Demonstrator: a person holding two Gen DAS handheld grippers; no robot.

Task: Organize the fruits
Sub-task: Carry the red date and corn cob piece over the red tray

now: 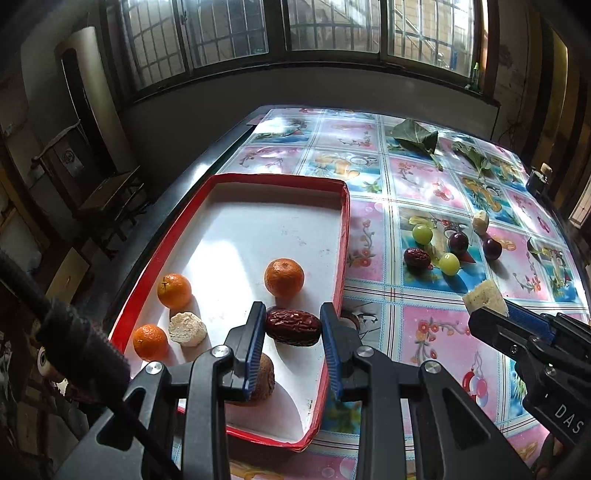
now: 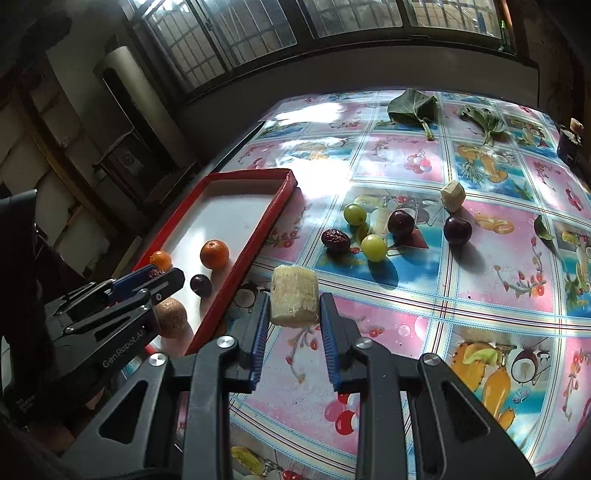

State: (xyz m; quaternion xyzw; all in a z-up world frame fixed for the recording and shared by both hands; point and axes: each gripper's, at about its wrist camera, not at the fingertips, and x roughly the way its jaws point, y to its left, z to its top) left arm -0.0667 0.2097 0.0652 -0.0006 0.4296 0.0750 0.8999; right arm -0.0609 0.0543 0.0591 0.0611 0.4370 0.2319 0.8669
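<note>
Both grippers are pinched nearly closed: the left gripper (image 1: pixel 293 319) holds a red date (image 1: pixel 293 327) above the tray (image 1: pixel 341 236) near its right edge, so lower before releasing; the right gripper (image 2: pixel 294 314) carries a pale fruit chunk (image 2: pixel 294 297) over the table (image 2: pixel 480 314), just right of it

Barred windows (image 1: pixel 258 33) behind floral-clothed table (image 1: pixel 443 332)

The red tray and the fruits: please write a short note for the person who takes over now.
Left gripper: shut on a red date, above the red tray.
Right gripper: shut on a pale fruit chunk, over the table beside the tray.
Done: three oranges, a pale chunk, a brown fruit and a dark plum lie in the tray.
Left: two green grapes, two plums, one date and one pale chunk on the table.
</note>
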